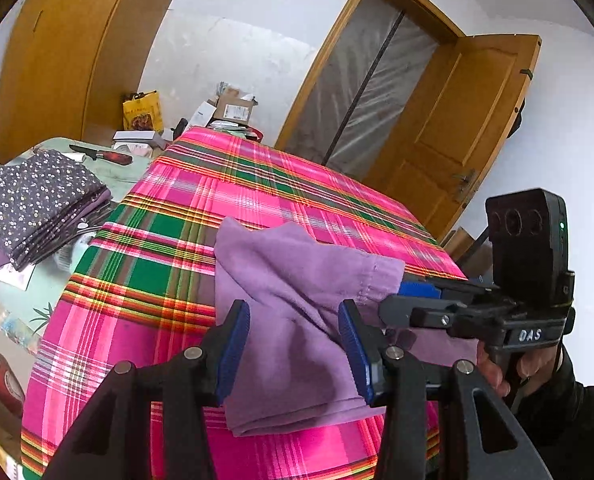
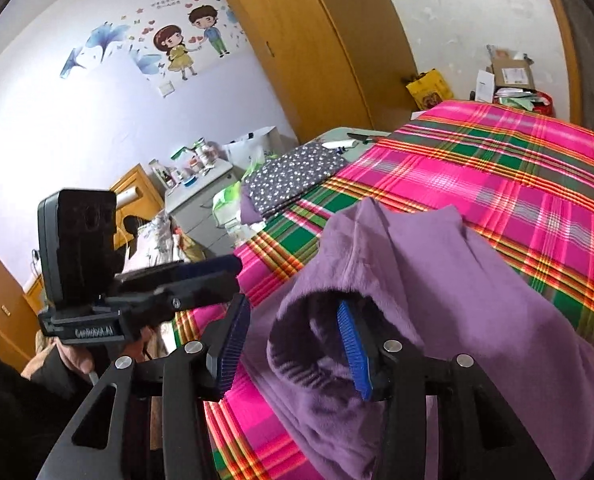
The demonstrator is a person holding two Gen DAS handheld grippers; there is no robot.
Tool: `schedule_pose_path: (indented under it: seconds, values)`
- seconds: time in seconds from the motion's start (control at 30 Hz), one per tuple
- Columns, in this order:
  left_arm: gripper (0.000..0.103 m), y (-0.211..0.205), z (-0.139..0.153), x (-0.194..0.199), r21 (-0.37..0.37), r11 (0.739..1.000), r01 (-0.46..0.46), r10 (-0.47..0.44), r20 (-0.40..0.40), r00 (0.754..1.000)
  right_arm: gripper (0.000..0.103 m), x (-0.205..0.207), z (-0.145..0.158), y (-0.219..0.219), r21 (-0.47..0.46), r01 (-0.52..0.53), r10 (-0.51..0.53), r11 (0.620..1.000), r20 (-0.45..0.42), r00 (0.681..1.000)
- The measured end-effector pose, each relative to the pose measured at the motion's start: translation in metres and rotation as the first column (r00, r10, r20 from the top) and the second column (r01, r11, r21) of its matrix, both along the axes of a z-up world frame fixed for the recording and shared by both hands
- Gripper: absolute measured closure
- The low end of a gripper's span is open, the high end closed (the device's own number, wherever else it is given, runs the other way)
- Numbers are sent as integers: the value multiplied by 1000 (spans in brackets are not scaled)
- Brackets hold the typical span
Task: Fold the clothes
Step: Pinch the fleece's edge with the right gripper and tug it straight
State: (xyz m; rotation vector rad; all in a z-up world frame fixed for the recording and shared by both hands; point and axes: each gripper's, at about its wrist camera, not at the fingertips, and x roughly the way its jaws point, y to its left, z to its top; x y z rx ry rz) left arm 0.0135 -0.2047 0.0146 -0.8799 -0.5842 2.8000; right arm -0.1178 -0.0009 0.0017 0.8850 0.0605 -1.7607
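Observation:
A purple garment (image 1: pixel 297 272) lies bunched on the pink and green plaid sheet (image 1: pixel 177 208) covering the bed. My left gripper (image 1: pixel 293 320) stands open just over its near part, pads wide apart and pressing nothing. From the right, my right gripper (image 1: pixel 413 300) reaches the garment's hemmed edge. In the right wrist view the purple garment (image 2: pixel 457 280) drapes over the right finger of my right gripper (image 2: pixel 293 312), whose jaws are open with a fold hanging between them. The left gripper (image 2: pixel 233 268) shows side-on at the left, held by a hand.
A folded stack of dotted dark fabric (image 1: pixel 37 200) rests on a side table to the left, with a knife (image 1: pixel 101 154) behind it. Boxes (image 1: pixel 233 108) and a yellow bag sit beyond the bed. An open wooden door (image 1: pixel 457 140) stands far right; a wardrobe (image 2: pixel 317 40) is at the back.

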Motion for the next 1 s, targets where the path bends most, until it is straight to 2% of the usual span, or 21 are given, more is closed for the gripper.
schedule_pose_path:
  seconds: [0.1, 0.13, 0.17, 0.2, 0.3, 0.4, 0.47, 0.57, 0.63, 0.7, 0.83, 0.9, 1.0]
  values:
    - [56, 0, -3, -4, 4, 1000, 7, -7, 9, 1000, 56, -10, -5, -4, 41, 42, -42, 998, 11, 999]
    - [56, 0, -4, -5, 6, 1000, 9, -9, 12, 1000, 65, -14, -7, -5, 52, 54, -55, 997, 16, 998]
    - [56, 1, -5, -6, 3, 1000, 16, -16, 16, 1000, 90, -17, -8, -5, 53, 62, -64, 997, 23, 998]
    - [56, 3, -6, -7, 0, 1000, 23, -23, 20, 1000, 94, -20, -8, -5, 51, 64, -65, 997, 25, 998]
    - [56, 7, -10, -10, -9, 999, 43, -42, 32, 999, 94, -34, -5, 2, 20, 102, -103, 995, 41, 994]
    - [56, 9, -15, -13, -18, 998, 63, -61, 53, 997, 94, -59, -7, 19, -13, 200, -197, 980, 104, 975]
    - [56, 10, -21, -15, -23, 997, 71, -69, 74, 995, 94, -80, -15, 36, -20, 280, -273, 960, 170, 947]
    - [56, 11, -29, -18, -30, 997, 76, -73, 102, 992, 93, -109, -38, 55, 10, 371, -358, 928, 288, 888]
    - [56, 10, -31, -18, -34, 997, 68, -64, 109, 992, 90, -122, -54, 65, 33, 403, -387, 915, 361, 849]
    - [56, 7, -31, -17, -36, 998, 49, -45, 111, 993, 85, -123, -60, 73, 26, 409, -385, 912, 397, 833]
    - [56, 1, -36, -14, -41, 999, 9, -3, 144, 990, 68, -111, -45, 89, 4, 419, -392, 908, 360, 847]
    - [56, -4, -42, -14, -28, 1000, -1, 6, 164, 986, 67, -97, -40, 95, -17, 384, -355, 923, 345, 869]
    - [56, -6, -51, -15, 15, 1000, 7, -10, 198, 980, 60, -77, -39, 99, -23, 302, -280, 953, 313, 908]
